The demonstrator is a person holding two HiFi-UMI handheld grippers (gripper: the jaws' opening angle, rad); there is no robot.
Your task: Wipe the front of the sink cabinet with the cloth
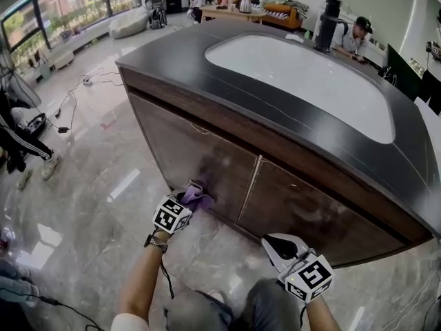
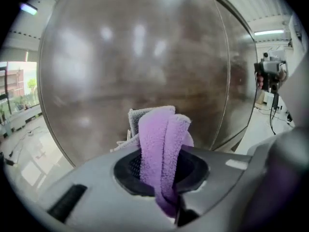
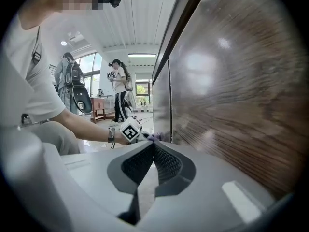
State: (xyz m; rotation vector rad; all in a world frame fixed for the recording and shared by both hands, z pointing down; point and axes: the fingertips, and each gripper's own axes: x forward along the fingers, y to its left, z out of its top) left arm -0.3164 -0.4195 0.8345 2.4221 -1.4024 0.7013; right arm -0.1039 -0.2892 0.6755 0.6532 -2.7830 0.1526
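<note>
Judging from the purple cloth (image 2: pixel 161 144) clamped in the left gripper (image 1: pixel 187 203) low against the sink cabinet's left door (image 1: pixel 182 147), wiping is reckoned partly done, the right door (image 1: pixel 310 212) likely remaining, while the right gripper (image 3: pixel 153 148) is held closed and empty.

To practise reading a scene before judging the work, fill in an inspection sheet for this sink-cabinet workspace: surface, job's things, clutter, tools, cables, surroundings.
Surface: glossy brown cabinet front under a dark countertop with a white basin.
Job's things: purple cloth, at the left door.
Clutter: nothing seen on the cabinet front; a cluttered table by the far wall.
Tools: left tool shut on the cloth; right tool shut, empty, beside the right door.
Cables: cords on the floor at left.
Surroundings: windows, a standing person, a seated person.
</note>
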